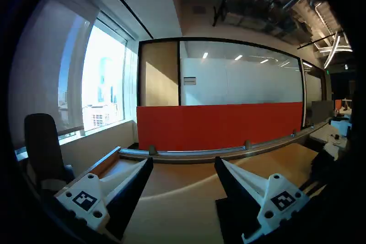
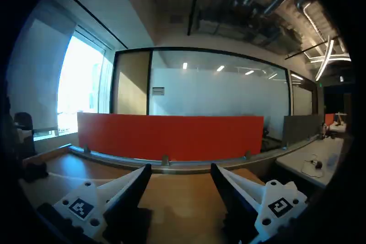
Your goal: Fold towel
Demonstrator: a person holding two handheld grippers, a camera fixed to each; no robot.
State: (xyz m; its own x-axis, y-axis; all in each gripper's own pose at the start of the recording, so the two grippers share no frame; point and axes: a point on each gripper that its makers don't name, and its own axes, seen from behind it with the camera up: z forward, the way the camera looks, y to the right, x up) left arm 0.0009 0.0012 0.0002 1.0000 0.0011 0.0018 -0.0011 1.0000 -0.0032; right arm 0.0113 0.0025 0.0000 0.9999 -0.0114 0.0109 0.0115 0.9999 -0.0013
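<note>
Entry: two pairs of tongs, both spread, level over a pale wooden table [image 1: 183,203].

Detail: my left tongs [image 1: 183,160], with white fingers carrying square black-and-white markers, stand wide apart and pinch nothing. My right tongs [image 2: 180,167] are the same build, also wide apart and pinching nothing. Ahead of both, a long red partition panel [image 1: 219,125] runs along the table's far edge, with a frosted glass wall [image 1: 238,79] behind it. In the left gripper view, a bright tall window [image 1: 103,84] and a black office chair [image 1: 41,148] are at the left. I cannot tell where the towel lies.
</note>
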